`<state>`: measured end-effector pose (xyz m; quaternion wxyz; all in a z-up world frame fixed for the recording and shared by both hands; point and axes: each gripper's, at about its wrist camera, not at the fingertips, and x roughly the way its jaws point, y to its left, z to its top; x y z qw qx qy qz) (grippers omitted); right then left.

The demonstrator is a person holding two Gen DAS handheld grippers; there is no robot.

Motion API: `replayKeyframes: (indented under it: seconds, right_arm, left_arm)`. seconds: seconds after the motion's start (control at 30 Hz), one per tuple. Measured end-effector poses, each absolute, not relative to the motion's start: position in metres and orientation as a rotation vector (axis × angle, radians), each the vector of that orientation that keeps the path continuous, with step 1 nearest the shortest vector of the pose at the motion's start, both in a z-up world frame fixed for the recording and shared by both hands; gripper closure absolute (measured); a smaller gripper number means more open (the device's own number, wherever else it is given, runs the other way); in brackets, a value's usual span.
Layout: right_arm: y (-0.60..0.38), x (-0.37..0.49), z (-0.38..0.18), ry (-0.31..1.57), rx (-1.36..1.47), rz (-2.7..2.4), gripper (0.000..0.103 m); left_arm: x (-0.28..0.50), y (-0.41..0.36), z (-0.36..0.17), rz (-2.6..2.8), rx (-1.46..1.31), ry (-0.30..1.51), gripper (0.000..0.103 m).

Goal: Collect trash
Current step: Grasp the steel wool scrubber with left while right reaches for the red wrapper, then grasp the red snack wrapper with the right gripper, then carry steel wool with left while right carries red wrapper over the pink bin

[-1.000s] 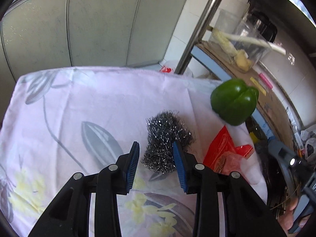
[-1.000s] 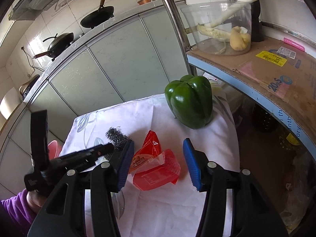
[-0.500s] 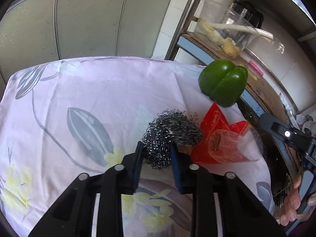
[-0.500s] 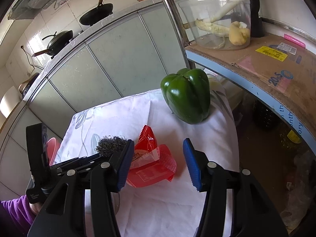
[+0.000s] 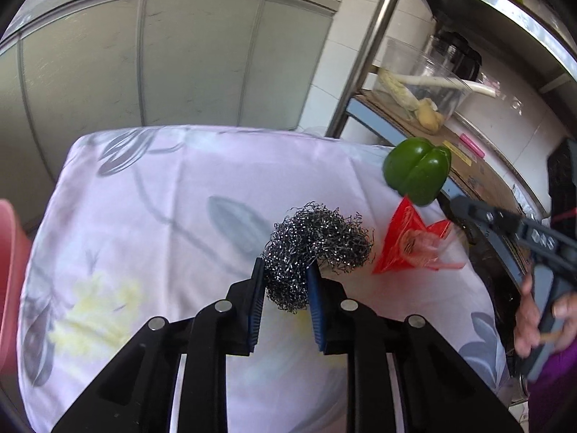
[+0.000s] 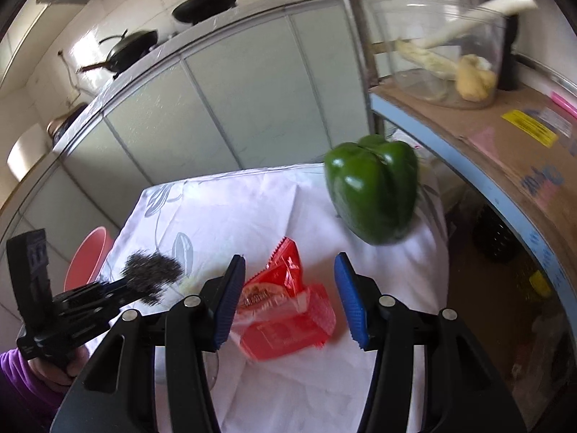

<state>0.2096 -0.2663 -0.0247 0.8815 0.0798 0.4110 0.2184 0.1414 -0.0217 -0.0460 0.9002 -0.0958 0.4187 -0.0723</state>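
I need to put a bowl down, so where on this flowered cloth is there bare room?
The left half of the flowered cloth is free, from the steel wool to the pink bin at the edge. The back strip before the cabinet doors is bare too. The right side is crowded: red wrapper, green pepper, and the right gripper.

Grey-green cabinet doors (image 5: 151,57) behind — white tiled wall (image 6: 32,83), steel shelf post (image 5: 364,50), cardboard-lined shelf (image 6: 505,133) at right, daylight.

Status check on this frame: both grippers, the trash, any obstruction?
Left hand-held gripper clamped on steel wool. Right hand-held gripper open over red wrapper. Green pepper clear behind.
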Motion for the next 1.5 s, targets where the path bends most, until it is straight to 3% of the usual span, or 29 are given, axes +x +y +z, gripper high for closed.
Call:
replayKeyframes:
  seconds: [0.27, 0.7, 0.8, 0.9, 1.03, 1.5]
  right_arm:
    - [-0.243, 0.231, -0.056, 0.961, 0.078, 0.484, 0.051]
    - [-0.244, 0.196, -0.073, 0.997, 0.089, 0.501, 0.051]
    - [-0.242, 0.186, -0.073, 0.988, 0.082, 0.494, 0.058]
    - [-0.238, 0.175, -0.071, 0.979, 0.068, 0.485, 0.075]
    - [-0.234, 0.163, -0.065, 0.957, 0.065, 0.486, 0.084]
    - [-0.191, 0.134, -0.021, 0.852, 0.016, 0.546, 0.089]
  left_arm:
    - [0.122, 0.0, -0.045, -0.118, -0.228, 0.869, 0.081]
    - [0.116, -0.001, -0.042, -0.141, -0.238, 0.852, 0.081]
    - [0.113, 0.001, -0.04, -0.143, -0.244, 0.841, 0.081]
    - [0.11, 0.003, -0.037, -0.147, -0.244, 0.83, 0.081]
    - [0.102, 0.004, -0.033, -0.148, -0.236, 0.808, 0.081]
    - [0.068, 0.039, -0.017, -0.101, -0.271, 0.728, 0.081]
